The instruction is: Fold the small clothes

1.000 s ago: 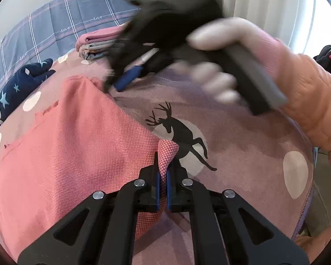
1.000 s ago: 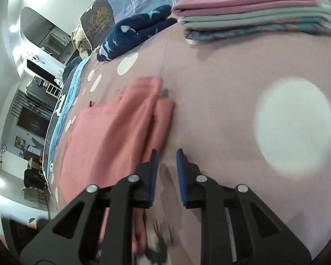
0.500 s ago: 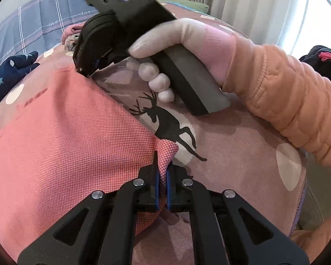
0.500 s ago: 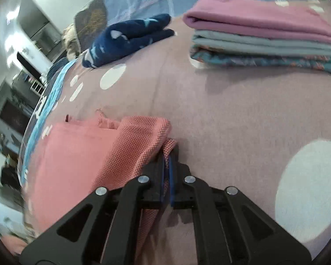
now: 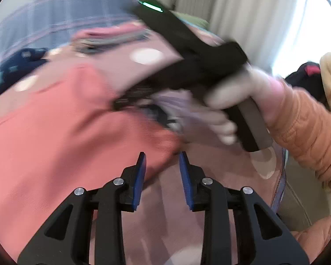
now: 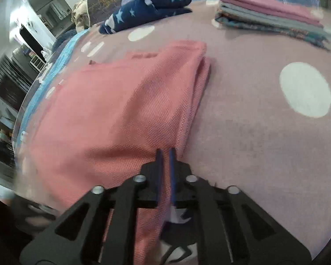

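Observation:
A salmon-pink garment (image 5: 66, 121) lies folded on the mauve bedspread (image 6: 253, 121). My left gripper (image 5: 162, 176) is at the garment's near right corner. Its jaws are opening, and the corner lies loose between the blue pads without being pressed. In the right wrist view the pink garment (image 6: 121, 101) fills the left half, its folded edge running away from me. My right gripper (image 6: 165, 170) is shut on that edge near its close end. The left wrist view shows the right gripper (image 5: 123, 102) blurred, low over the cloth, held by a gloved hand (image 5: 220, 101).
A stack of folded clothes (image 6: 271, 17) sits at the back right, and a navy star-print garment (image 6: 147, 11) lies at the back left near a checked pillow. An orange sleeve (image 5: 309, 121) reaches in from the right. The bed's edge runs along the left (image 6: 44, 84).
My left gripper, shut on the pink corner before, now has its jaws apart. My right gripper went from open to shut on the folded edge and has drawn back along it.

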Motion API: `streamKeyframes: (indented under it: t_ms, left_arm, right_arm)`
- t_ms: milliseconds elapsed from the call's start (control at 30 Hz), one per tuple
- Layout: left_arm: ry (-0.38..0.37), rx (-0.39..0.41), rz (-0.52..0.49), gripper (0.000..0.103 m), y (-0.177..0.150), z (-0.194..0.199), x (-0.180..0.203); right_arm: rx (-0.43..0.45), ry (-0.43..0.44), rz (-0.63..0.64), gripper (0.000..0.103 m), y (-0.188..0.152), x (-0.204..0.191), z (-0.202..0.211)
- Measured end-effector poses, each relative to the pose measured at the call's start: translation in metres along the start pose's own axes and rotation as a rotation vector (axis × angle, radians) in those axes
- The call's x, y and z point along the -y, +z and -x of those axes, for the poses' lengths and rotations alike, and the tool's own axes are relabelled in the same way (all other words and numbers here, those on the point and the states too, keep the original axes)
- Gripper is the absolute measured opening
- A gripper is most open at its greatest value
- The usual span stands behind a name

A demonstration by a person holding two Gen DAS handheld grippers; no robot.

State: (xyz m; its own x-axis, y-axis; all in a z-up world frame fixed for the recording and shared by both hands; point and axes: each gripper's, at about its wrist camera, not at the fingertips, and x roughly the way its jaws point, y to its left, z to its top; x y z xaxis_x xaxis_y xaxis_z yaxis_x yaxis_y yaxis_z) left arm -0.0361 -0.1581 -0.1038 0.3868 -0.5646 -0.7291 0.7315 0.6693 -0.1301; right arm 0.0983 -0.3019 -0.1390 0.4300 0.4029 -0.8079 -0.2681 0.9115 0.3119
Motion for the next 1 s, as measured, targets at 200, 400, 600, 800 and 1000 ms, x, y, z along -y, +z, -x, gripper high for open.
streamKeyframes:
  t_ms: [200,400,600,800,1000]
  left_arm:
    - [0.259,0.152,0.305,0.033,-0.057,0.103,-0.105]
    - [0.403,0.240,0.551,0.022,-0.125,0.174,-0.183]
    - [0.354,0.253,0.679,0.021,-0.163,0.190,-0.229]
    - [0.253,0.231,0.720,0.023,-0.162,0.161,-0.264]
    - [0.118,0.208,0.663,0.034,-0.159,0.147,-0.268]
  right_arm:
    - [0.069,-0.070,0.016,0.011,0.020,-0.033,0.040]
    - [0.088,0.035,0.133,0.016,0.060,-0.116,0.028]
    - [-0.012,0.134,0.283,0.020,0.092,-0.220,-0.040]
    - [-0.141,0.136,0.421,0.028,0.138,-0.306,-0.111]
    - [-0.292,0.025,0.543,0.029,0.156,-0.349,-0.172]
